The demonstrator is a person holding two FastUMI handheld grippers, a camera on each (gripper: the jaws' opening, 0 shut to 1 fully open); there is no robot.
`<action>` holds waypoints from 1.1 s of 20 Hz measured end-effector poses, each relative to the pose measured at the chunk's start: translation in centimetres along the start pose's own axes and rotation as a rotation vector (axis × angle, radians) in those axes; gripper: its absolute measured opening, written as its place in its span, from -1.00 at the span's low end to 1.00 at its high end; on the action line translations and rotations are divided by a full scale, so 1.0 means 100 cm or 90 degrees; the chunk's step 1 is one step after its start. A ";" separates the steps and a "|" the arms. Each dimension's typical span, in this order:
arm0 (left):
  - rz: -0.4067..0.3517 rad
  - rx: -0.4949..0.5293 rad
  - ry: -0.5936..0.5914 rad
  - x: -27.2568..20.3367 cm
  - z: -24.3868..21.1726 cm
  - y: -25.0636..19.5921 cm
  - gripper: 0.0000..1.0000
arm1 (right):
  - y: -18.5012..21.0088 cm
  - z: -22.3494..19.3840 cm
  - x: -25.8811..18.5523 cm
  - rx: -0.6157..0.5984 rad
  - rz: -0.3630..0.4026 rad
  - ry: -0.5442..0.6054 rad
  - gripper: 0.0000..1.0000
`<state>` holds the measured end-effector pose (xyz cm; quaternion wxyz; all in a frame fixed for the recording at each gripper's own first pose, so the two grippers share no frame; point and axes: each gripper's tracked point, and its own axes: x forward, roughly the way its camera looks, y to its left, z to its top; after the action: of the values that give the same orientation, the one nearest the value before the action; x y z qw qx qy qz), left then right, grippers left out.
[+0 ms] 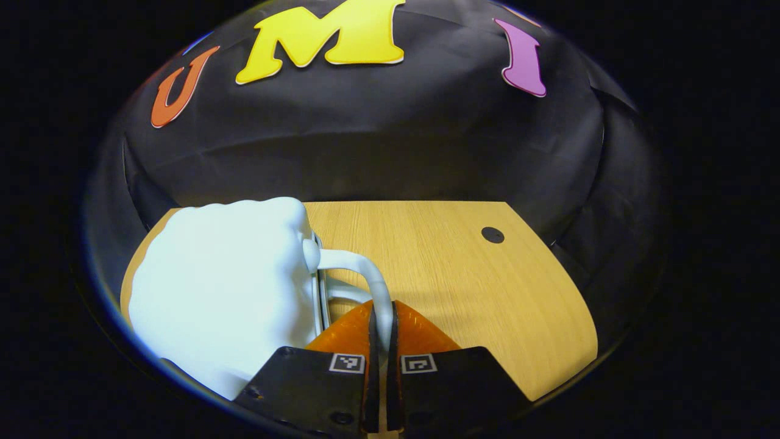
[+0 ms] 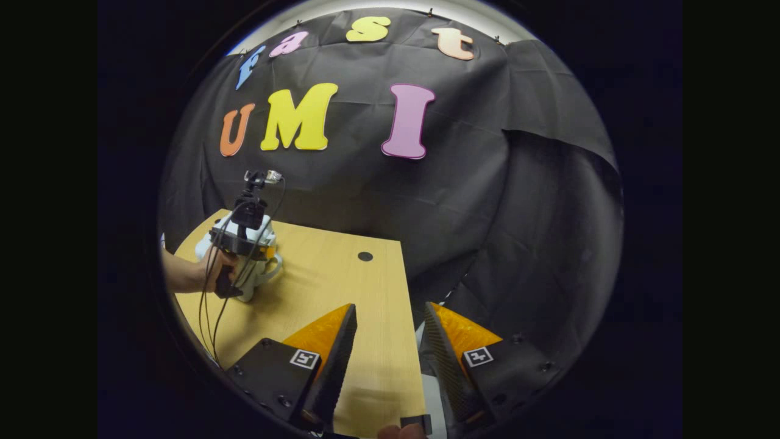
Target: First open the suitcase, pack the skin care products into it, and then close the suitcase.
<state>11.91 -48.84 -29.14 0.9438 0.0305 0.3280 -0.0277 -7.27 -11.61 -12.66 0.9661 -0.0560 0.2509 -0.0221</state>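
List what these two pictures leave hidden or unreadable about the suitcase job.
- Suitcase contents and latch: left gripper view, the closed pale shell hides the inside; its lower left runs off the picture's edge.
- Suitcase handle lower end: left gripper view, covered by the left gripper, jaws closed on it.
- Suitcase front: right gripper view, small, blocked by the hand and cables.
- Table near edge: right gripper view, behind the open right gripper.

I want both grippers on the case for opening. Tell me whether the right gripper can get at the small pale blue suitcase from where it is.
Probably yes. The right gripper is open and holds nothing, and bare wooden table lies between it and the pale blue suitcase. The left gripper already crowds the case from above.
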 end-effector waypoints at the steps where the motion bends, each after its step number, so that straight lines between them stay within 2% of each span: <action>1: 0.014 0.016 -0.004 0.001 -0.002 0.000 -0.80 | 0.002 0.001 -0.001 -0.002 0.001 -0.001 0.36; 4: 0.041 0.035 -0.004 0.010 -0.011 -0.005 -0.56 | 0.005 -0.003 -0.002 -0.010 0.003 0.002 0.35; 6: 0.037 0.053 -0.018 0.012 -0.009 -0.012 -0.46 | 0.004 -0.004 -0.005 -0.013 0.000 0.003 0.35; 7: 0.036 0.059 -0.025 0.011 -0.010 -0.016 -0.27 | 0.004 -0.004 -0.007 -0.016 -0.001 0.002 0.35; 8: 0.032 0.060 -0.031 0.008 -0.011 -0.021 0.25 | 0.004 -0.004 -0.009 -0.020 -0.001 0.000 0.35; 9: 0.027 0.057 -0.041 0.004 -0.010 -0.026 0.39 | 0.005 -0.001 -0.011 -0.025 -0.001 -0.004 0.35; 11: -0.001 0.036 -0.084 -0.018 0.004 -0.040 0.87 | 0.010 0.006 -0.012 -0.025 0.004 -0.019 0.35; 12: -0.017 0.029 -0.103 -0.033 0.013 -0.045 0.94 | 0.013 0.009 -0.012 -0.022 0.008 -0.028 0.32; 13: -0.020 0.017 -0.143 -0.056 0.031 -0.044 0.79 | 0.023 0.019 -0.011 -0.018 0.017 -0.044 0.35; 15: -0.016 -0.006 -0.224 -0.105 0.071 -0.032 0.78 | 0.041 0.033 -0.009 -0.007 0.039 -0.071 0.35; 18: 0.035 -0.029 -0.347 -0.209 0.125 0.016 0.80 | 0.094 0.084 -0.009 0.004 0.101 -0.164 0.36; 20: 0.067 -0.030 -0.379 -0.261 0.133 0.038 0.88 | 0.114 0.112 -0.014 0.017 0.121 -0.214 0.36; 22: 0.074 -0.041 -0.377 -0.278 0.124 0.048 0.92 | 0.127 0.125 -0.019 0.021 0.125 -0.239 0.35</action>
<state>-1.88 -44.12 -1.97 0.9989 0.0099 0.0369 0.0289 -2.64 2.31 -2.38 0.9943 -0.0185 0.0703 0.0786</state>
